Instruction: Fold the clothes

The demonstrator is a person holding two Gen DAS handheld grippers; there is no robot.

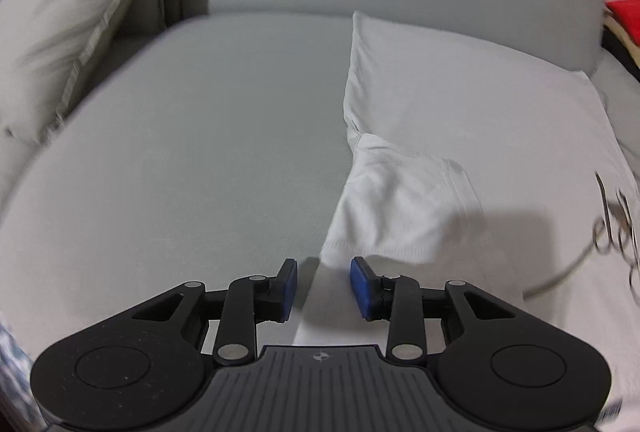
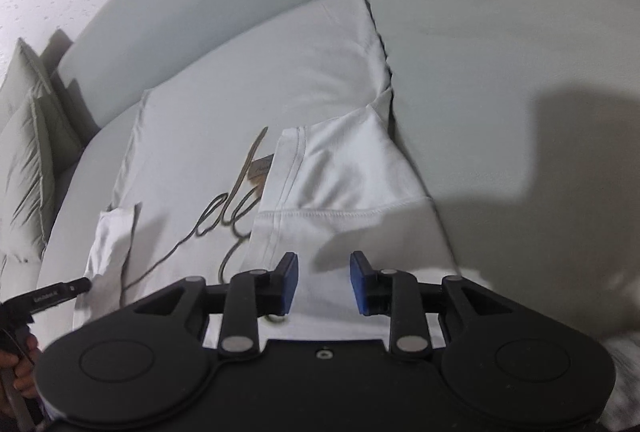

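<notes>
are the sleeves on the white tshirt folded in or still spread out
Folded in: on the white t-shirt, the right sleeve lies over the chest, the left sleeve likewise.

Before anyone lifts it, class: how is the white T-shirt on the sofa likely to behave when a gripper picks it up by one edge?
The T-shirt will probably drape and sag, since its folded-in sleeve already lies soft and creased. It looks thin, so likely light. Pushed across the sofa cushion, it would probably bunch rather than slide.
</notes>
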